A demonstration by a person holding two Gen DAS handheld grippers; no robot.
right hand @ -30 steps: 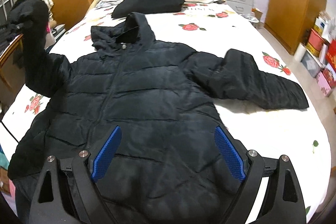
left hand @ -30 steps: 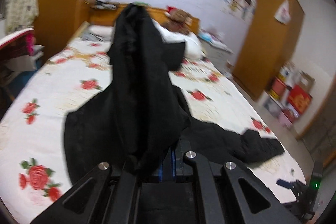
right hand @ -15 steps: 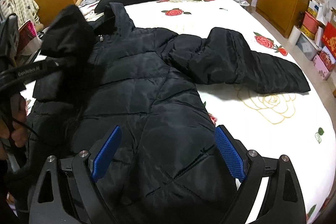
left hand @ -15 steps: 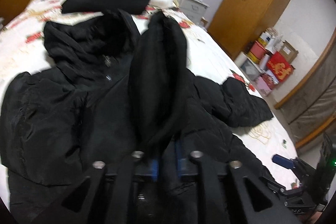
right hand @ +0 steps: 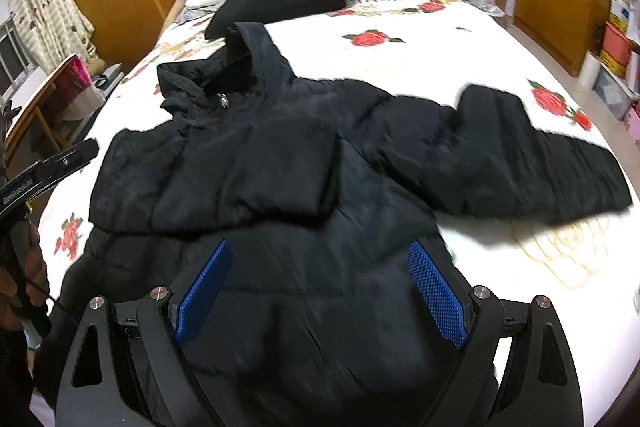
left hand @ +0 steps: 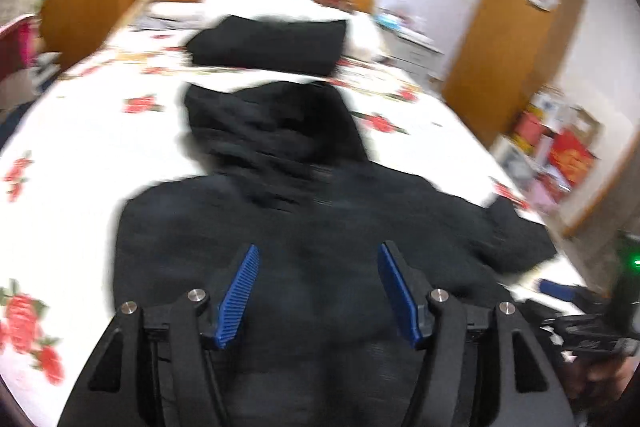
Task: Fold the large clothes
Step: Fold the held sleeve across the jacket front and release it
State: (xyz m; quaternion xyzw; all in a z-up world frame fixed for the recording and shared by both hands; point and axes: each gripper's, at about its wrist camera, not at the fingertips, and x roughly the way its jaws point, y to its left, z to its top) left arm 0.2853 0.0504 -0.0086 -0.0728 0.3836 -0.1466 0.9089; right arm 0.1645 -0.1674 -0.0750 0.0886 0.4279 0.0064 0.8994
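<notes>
A black padded jacket (right hand: 304, 163) lies front up on the rose-print bedspread (right hand: 460, 39), hood toward the headboard. Only the right wrist view shows one sleeve (right hand: 224, 183) folded across the chest and the other sleeve (right hand: 520, 163) stretched out sideways. The left wrist view is blurred. The left gripper (left hand: 318, 291) has just been opening; its jaws stand apart over the jacket, gripping nothing. The right gripper (right hand: 320, 291) stands wide over the jacket's lower part, empty.
</notes>
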